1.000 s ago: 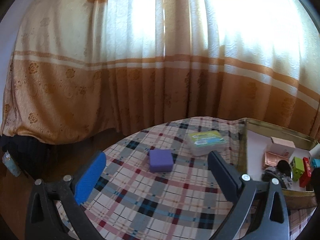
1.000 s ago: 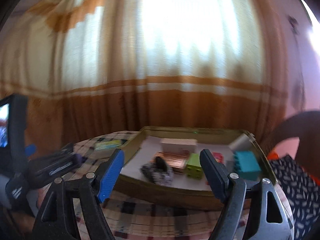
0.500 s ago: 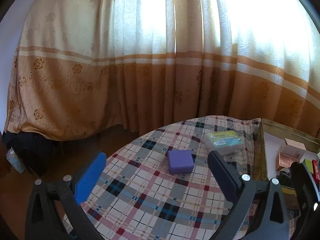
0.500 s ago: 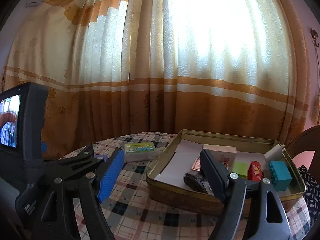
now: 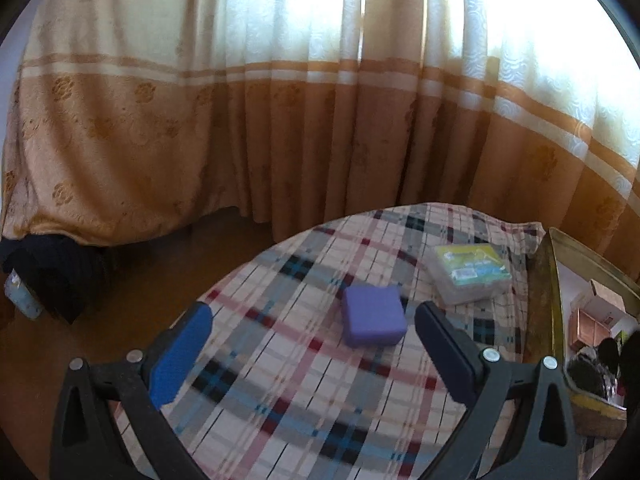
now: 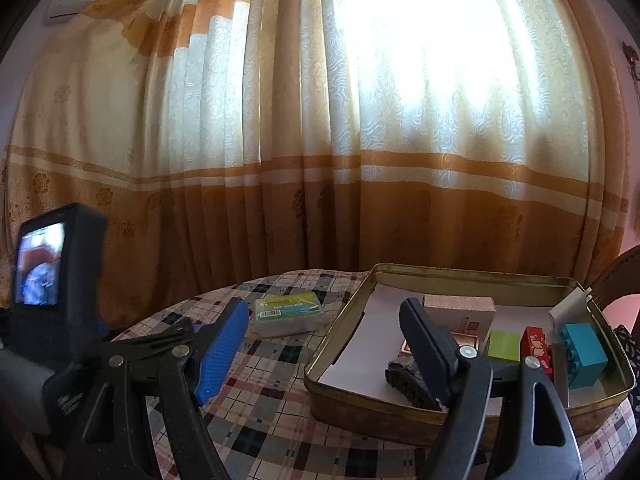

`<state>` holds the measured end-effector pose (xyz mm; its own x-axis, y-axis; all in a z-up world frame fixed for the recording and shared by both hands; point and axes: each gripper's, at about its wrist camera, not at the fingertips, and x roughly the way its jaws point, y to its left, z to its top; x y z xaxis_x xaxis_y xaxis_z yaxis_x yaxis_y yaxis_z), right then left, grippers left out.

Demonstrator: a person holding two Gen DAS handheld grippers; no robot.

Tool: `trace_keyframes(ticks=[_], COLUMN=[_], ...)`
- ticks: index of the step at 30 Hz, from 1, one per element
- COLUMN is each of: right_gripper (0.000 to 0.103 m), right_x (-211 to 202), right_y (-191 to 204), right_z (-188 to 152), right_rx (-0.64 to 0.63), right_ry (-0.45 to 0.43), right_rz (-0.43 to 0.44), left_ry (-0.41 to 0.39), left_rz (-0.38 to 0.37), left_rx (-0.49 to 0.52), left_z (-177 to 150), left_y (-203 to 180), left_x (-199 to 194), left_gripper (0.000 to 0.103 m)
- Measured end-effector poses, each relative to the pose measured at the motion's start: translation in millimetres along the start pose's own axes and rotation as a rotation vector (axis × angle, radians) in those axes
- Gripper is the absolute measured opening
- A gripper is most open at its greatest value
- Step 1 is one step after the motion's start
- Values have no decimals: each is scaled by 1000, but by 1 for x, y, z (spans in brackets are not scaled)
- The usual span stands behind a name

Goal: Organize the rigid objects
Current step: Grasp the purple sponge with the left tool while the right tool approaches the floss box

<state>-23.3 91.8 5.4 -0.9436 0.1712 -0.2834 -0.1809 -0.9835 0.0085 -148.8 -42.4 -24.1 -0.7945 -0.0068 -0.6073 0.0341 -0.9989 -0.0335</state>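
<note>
A purple block lies on the plaid tablecloth, just ahead of my open, empty left gripper. A clear plastic case with a green-yellow label lies beyond it; it also shows in the right wrist view. A gold tin tray at right holds a pink box, a green block, a red block, a teal brick and a dark toy. My right gripper is open and empty above the tray's near left corner.
The left gripper's body and its small screen sit at the left of the right wrist view. An orange and cream curtain hangs behind the round table. The table edge drops to a brown floor at left. A chair back stands at right.
The left gripper has swung left and come nearer the purple block. The right gripper has pulled back and left from over the tray, bringing the clear case into view.
</note>
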Motion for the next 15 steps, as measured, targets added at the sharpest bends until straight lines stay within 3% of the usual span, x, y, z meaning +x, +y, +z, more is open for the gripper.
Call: trace_keyframes(ticks=[5,11,14,15], right_gripper=[80,80,80,80], right_x=[-1,3,9,11], right_y=[3,0,-1,-1], right_z=[-1,-1,0,0], right_rx=[-12,1,9,10], right_ry=[-9,15,35,40], right_rz=[2,2,10,11], left_ry=[51,235,219,214], left_rz=[-25,-22,-21,-20], left_rx=[60,69,68,66], left_z=[9,8,8,8], left_y=[-17,-25,-26,-25], left_x=[21,57,54,52], left_gripper=[102,89,84,77])
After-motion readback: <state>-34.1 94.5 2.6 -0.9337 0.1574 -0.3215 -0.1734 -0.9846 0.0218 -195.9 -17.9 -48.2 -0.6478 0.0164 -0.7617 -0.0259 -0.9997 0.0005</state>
